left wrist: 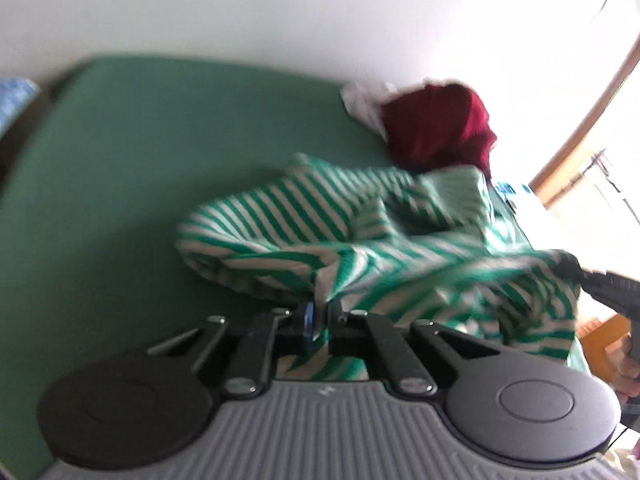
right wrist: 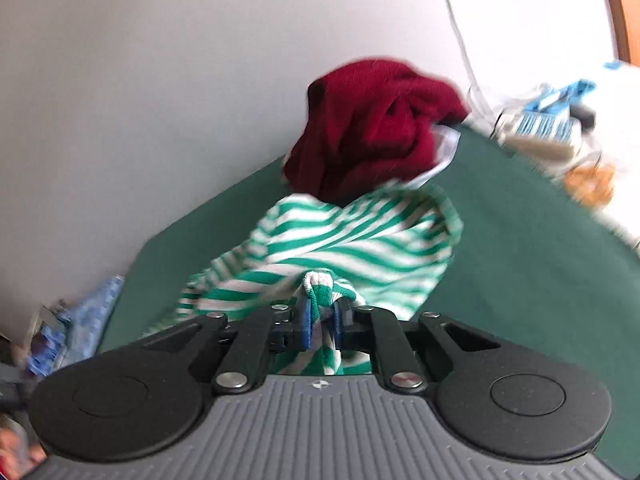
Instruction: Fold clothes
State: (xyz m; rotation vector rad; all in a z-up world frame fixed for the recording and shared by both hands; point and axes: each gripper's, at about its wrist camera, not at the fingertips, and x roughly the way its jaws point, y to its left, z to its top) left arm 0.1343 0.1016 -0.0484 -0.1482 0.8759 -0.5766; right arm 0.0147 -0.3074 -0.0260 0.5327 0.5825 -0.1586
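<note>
A green-and-white striped garment [left wrist: 360, 248] lies bunched over the green table cover [left wrist: 120, 184]. My left gripper [left wrist: 319, 316] is shut on a fold of its near edge. In the right wrist view the same striped garment [right wrist: 340, 248] trails away from my right gripper [right wrist: 322, 314], which is shut on a bunched hem of it. The right gripper [left wrist: 612, 288] also shows at the right edge of the left wrist view, gripping the cloth there. Both views are blurred by motion.
A dark red garment [left wrist: 440, 124] [right wrist: 372, 128] is heaped at the back of the cover against the white wall, with white cloth [left wrist: 366, 102] beside it. Blue-and-white packets [right wrist: 548, 116] lie off the cover's right side. Blue patterned clutter [right wrist: 80, 320] sits off the cover to the left.
</note>
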